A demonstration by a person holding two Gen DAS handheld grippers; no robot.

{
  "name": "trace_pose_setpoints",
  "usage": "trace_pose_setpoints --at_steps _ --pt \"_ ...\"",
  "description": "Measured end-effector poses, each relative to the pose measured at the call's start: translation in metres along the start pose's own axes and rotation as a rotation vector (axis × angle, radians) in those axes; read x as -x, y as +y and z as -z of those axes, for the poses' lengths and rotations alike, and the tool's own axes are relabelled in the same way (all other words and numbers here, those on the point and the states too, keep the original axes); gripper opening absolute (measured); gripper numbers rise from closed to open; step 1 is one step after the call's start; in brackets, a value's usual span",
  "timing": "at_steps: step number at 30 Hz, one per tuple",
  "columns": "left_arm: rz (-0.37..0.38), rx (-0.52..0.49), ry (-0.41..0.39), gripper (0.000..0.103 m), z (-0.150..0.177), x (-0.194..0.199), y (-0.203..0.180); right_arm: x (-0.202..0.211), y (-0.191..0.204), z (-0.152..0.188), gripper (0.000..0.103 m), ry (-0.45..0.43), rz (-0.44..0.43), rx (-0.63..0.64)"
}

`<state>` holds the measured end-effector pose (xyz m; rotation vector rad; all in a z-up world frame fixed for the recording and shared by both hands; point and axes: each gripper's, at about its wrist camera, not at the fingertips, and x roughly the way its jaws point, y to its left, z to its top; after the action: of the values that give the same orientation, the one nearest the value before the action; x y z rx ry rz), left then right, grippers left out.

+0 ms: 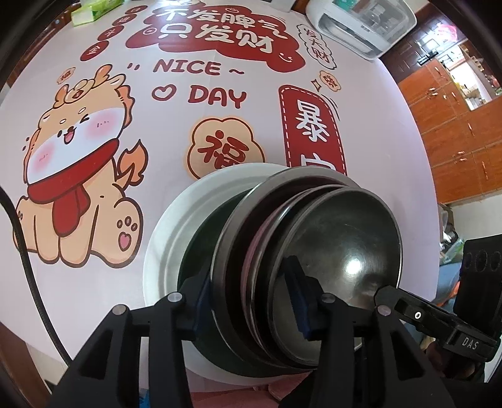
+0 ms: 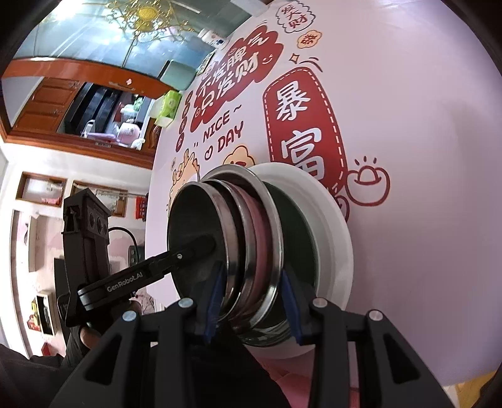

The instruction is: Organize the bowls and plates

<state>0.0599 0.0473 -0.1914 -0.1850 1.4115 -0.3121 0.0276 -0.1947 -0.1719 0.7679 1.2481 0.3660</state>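
Note:
A nested stack stands on the printed tablecloth: a white plate (image 1: 163, 238) (image 2: 332, 219) at the bottom, then a dark green bowl (image 1: 194, 238) (image 2: 295, 226), a wide steel dish (image 1: 226, 238) (image 2: 273, 219), a pink bowl (image 1: 254, 251) (image 2: 262, 232) and a steel bowl (image 1: 345, 238) (image 2: 194, 219) on top. My left gripper (image 1: 251, 301) is shut across the steel rims, one pad inside the top bowl. My right gripper (image 2: 251, 301) clamps the same rims from the opposite side. Each gripper's inner finger (image 1: 408, 309) (image 2: 188, 252) shows in the other's view.
The tablecloth (image 1: 188, 131) carries a cartoon dragon and red lettering. A white appliance (image 1: 360, 22) sits at the far right corner and a green tissue pack (image 1: 91, 12) at the far left. A black cable (image 1: 28, 266) hangs by the left edge. Wooden cabinets (image 1: 455, 125) stand beyond.

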Motion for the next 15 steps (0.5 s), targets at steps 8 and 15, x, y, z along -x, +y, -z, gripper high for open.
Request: trace_pose_setpoints --at_steps 8,15 --pt "-0.099 0.080 -0.021 0.045 0.000 0.002 -0.008 -0.003 0.001 -0.014 0.038 0.081 -0.020 0.074" --pt "-0.155 0.087 -0.054 0.046 0.003 0.008 -0.013 -0.002 0.002 -0.016 0.038 0.105 -0.014 0.094"
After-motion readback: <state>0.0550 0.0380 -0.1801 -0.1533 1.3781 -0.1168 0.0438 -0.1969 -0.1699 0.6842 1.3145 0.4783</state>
